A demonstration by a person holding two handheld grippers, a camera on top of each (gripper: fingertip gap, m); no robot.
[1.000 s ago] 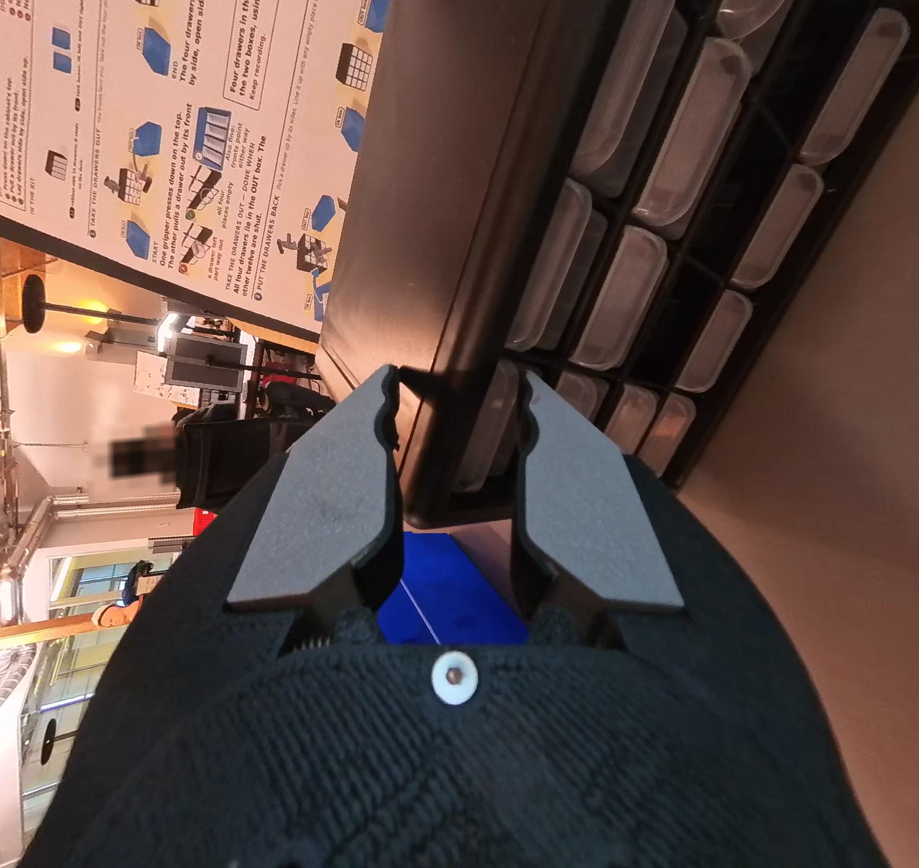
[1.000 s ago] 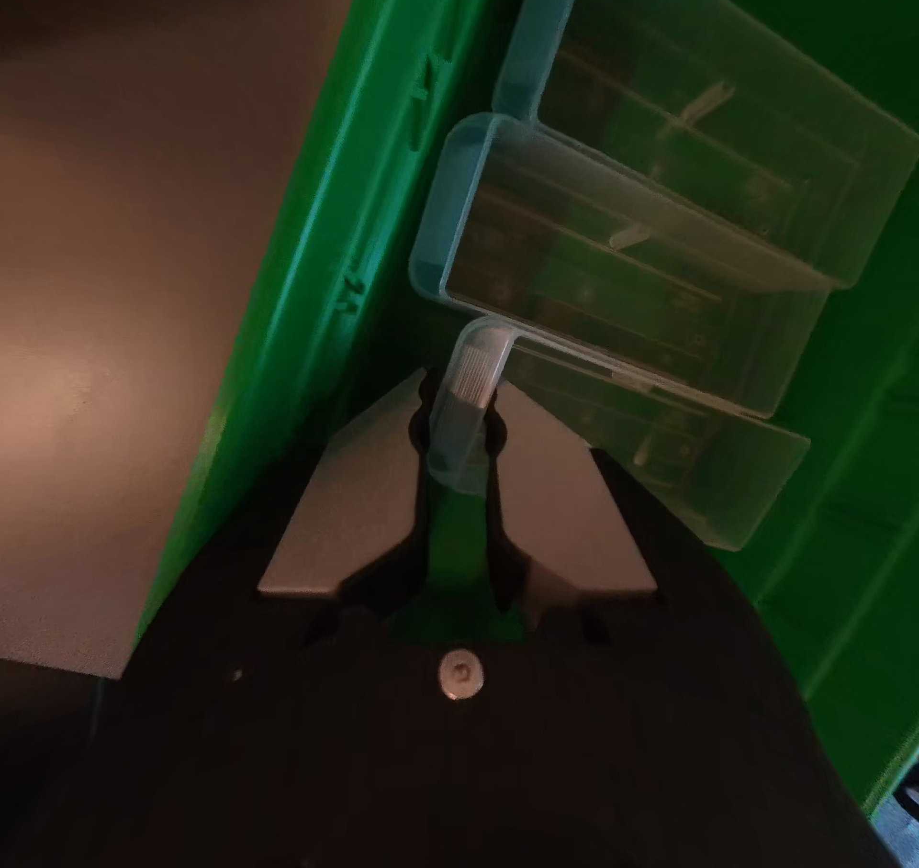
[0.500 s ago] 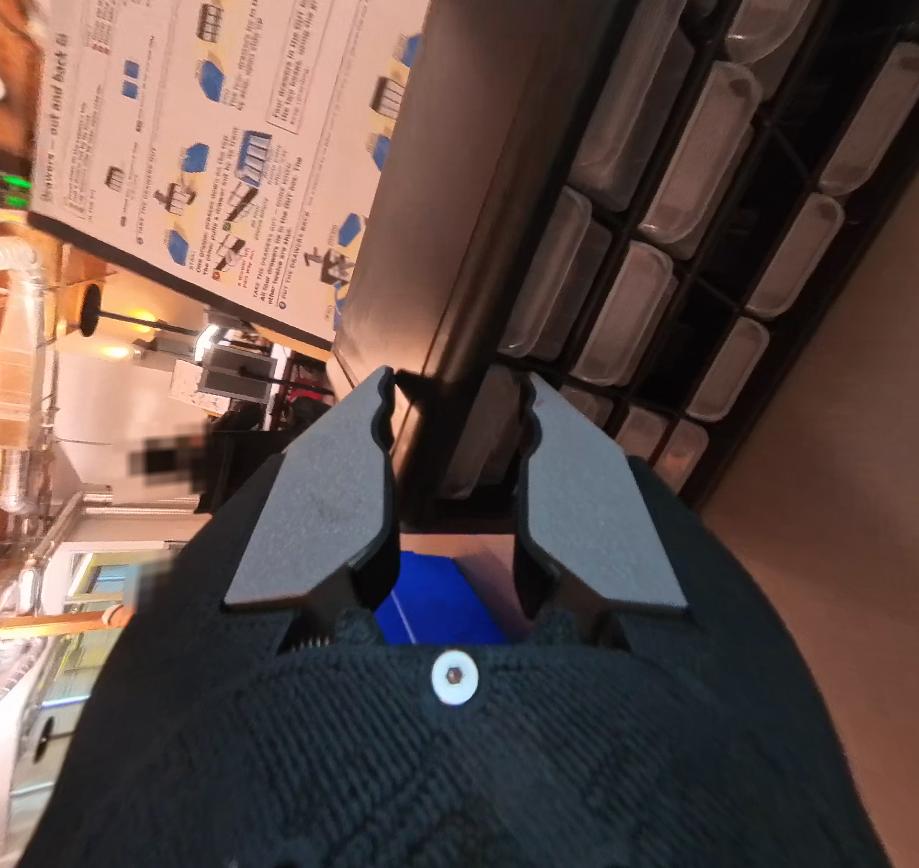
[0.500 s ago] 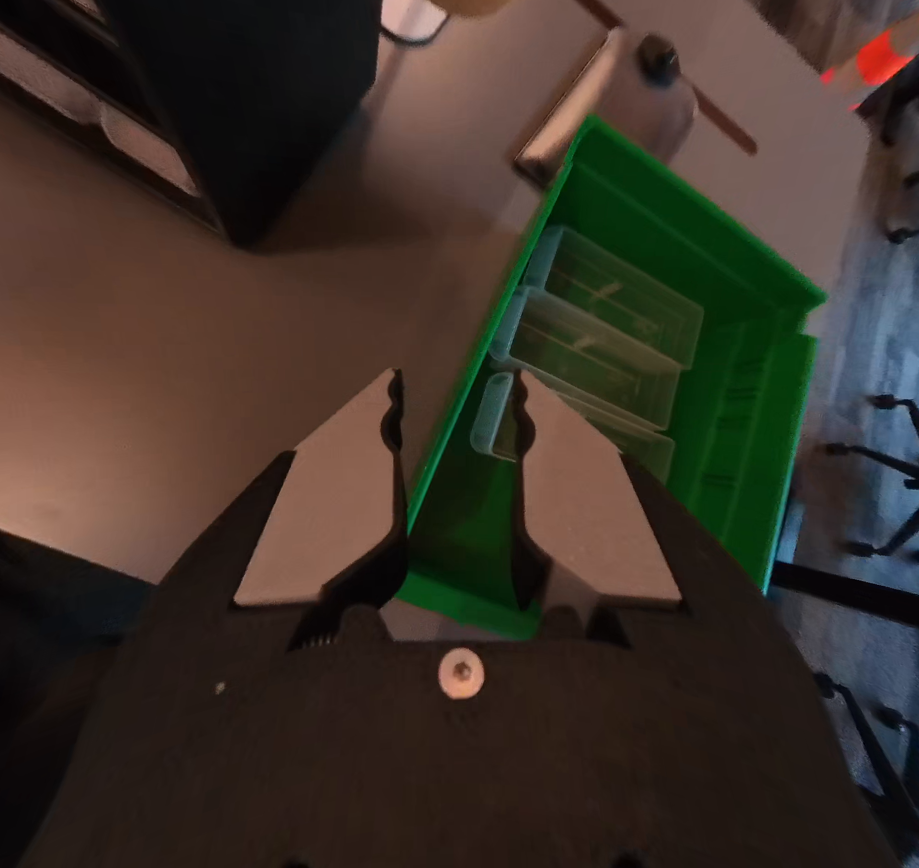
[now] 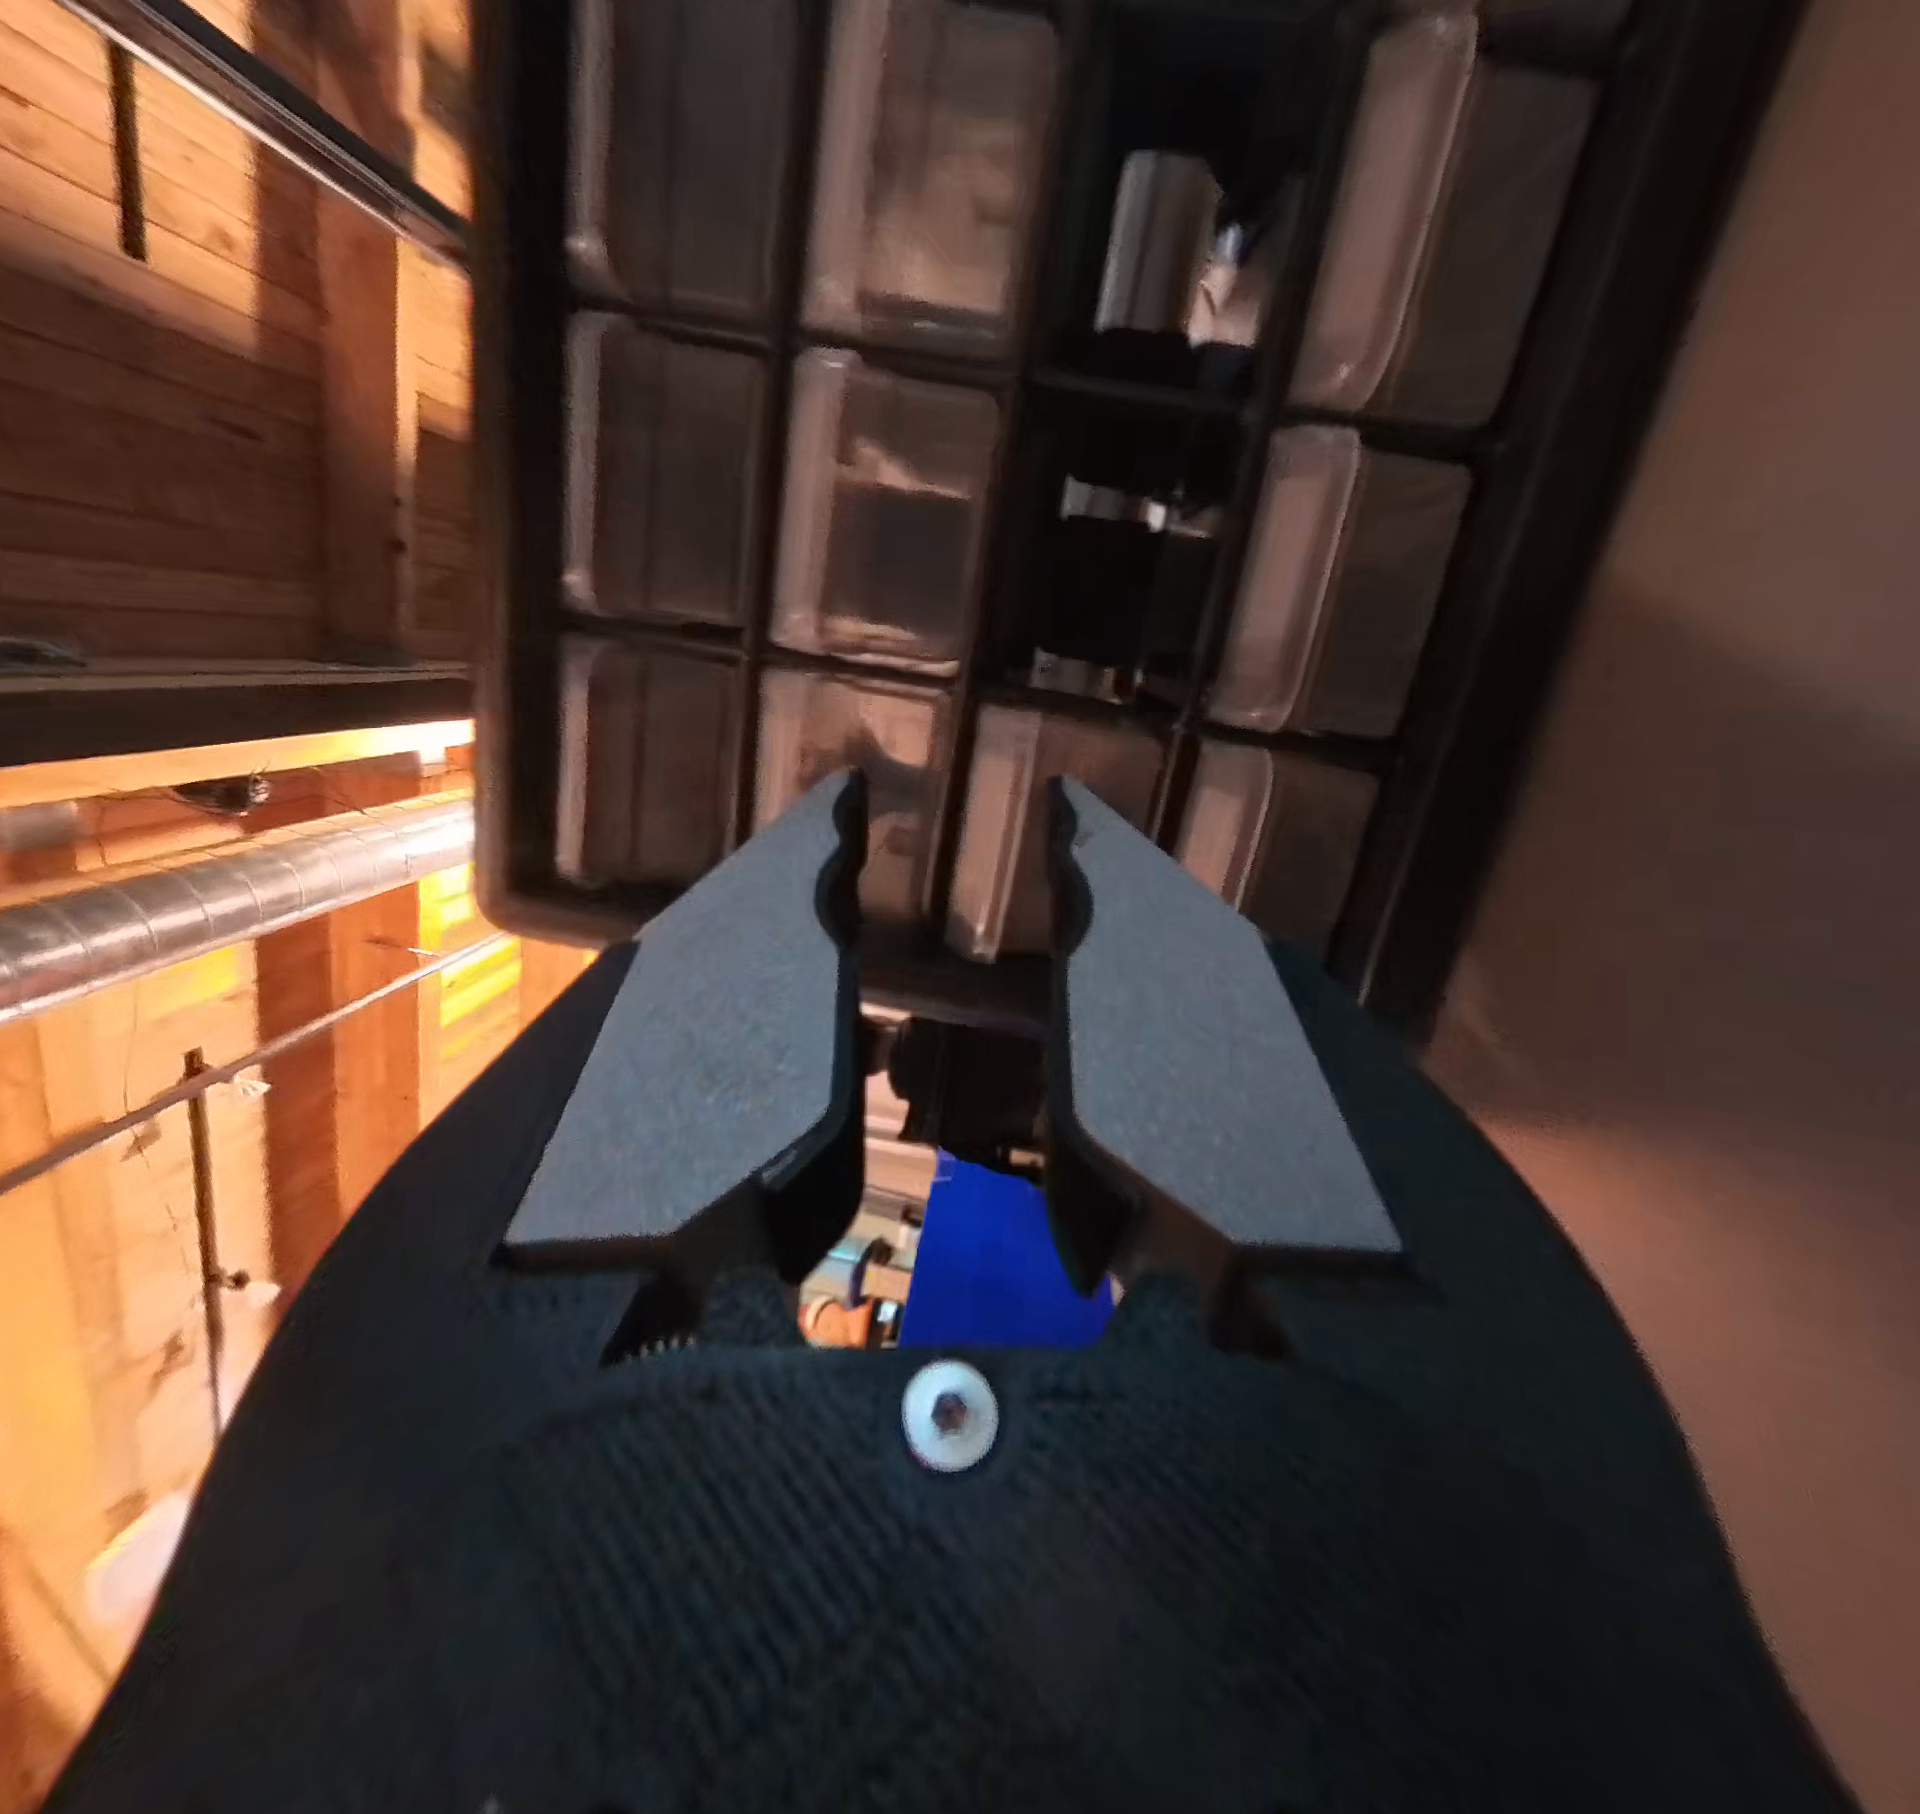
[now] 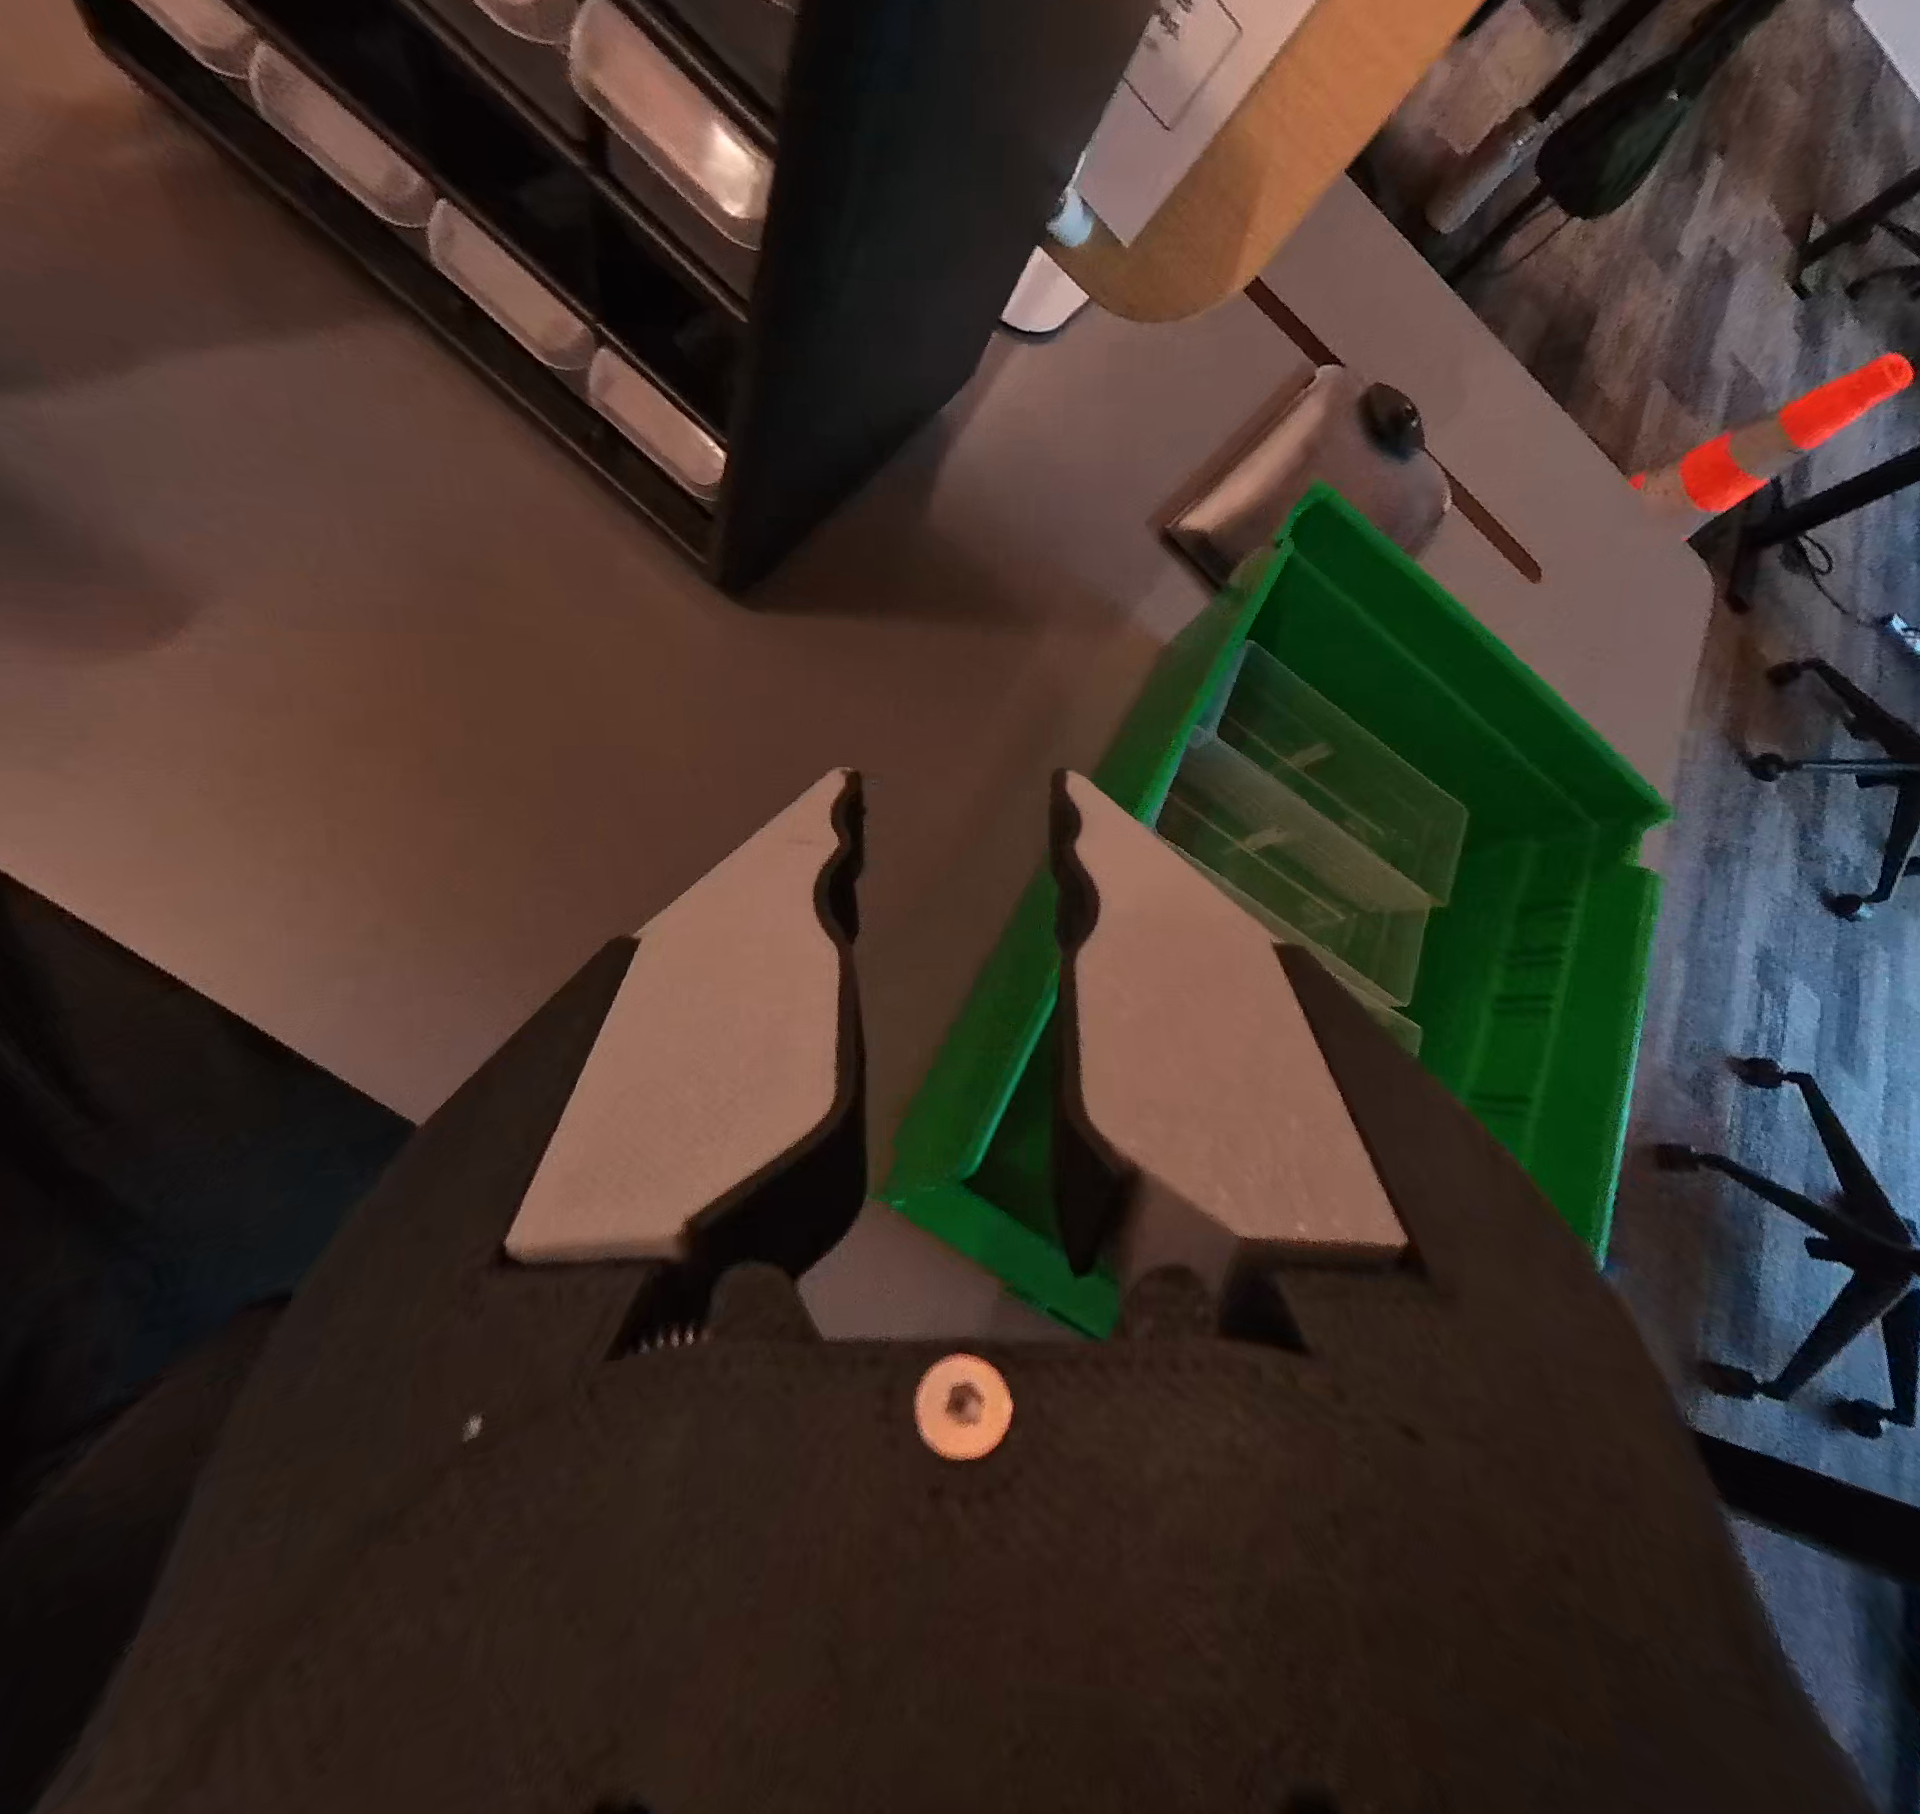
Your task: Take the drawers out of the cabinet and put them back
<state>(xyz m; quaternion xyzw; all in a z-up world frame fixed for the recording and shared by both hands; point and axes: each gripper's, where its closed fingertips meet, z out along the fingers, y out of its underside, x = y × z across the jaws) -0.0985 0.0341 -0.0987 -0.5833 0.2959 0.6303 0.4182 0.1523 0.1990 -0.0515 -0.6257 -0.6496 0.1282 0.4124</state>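
The black drawer cabinet [image 5: 520,414] fills the left wrist view, rotated, with several clear drawers [image 5: 883,497] in it and empty slots [image 5: 1143,538] in one column. My left gripper [image 5: 954,814] is open and empty, close in front of the cabinet's end drawers. In the right wrist view my right gripper [image 6: 954,814] is open and empty, above the table beside the green bin [image 6: 1538,767]. The bin holds three clear drawers [image 6: 1340,808] side by side. The cabinet [image 6: 862,258] stands at the upper left of that view.
The tan table [image 6: 416,725] lies between cabinet and bin. A blue box [image 5: 997,1265] shows between my left fingers. A paper sheet and a wooden board [image 6: 1299,123] lie behind the cabinet. Chair legs [image 6: 1818,1245] and an orange cone [image 6: 1787,434] stand on the floor at right. From the left gripper's tips to the black drawer cabinet [image 5: 520,414] is close to 9 centimetres.
My right gripper let go of the drawer in the green bin, opened and drew back up and away. My left gripper came off the cabinet's top edge and swung round to face the drawer fronts.
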